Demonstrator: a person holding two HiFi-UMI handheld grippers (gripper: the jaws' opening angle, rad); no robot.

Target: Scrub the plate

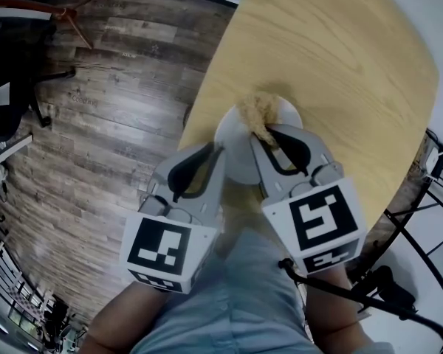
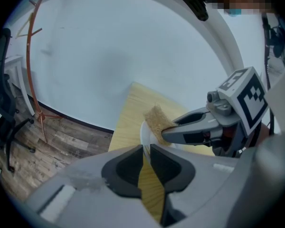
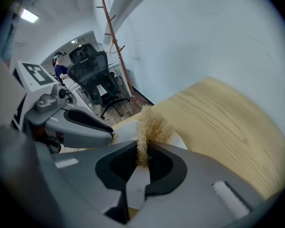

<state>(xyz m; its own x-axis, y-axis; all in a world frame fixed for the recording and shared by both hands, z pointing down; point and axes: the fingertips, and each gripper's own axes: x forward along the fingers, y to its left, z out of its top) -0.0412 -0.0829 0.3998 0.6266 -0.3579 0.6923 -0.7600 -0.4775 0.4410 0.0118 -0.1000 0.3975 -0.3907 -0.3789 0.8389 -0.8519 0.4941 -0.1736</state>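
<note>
The left gripper [image 1: 218, 153] pinches the plate [image 1: 238, 159] by its edge. The right gripper [image 1: 270, 134] squeezes a scrubber [image 1: 257, 109] over the plate. Next, it probably needs to rub around.

Plate [image 1: 235, 147] on table [image 1: 340, 57] (near edge); scrubber [image 1: 255, 112] atop plate.

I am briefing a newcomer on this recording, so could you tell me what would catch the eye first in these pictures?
First comes the tuft of tan, fibrous scrubber, pinched in the right gripper and held over the white plate. The left gripper clamps the plate's rim. The plate sits near the edge of a pale wooden table, beside dark plank flooring.
</note>
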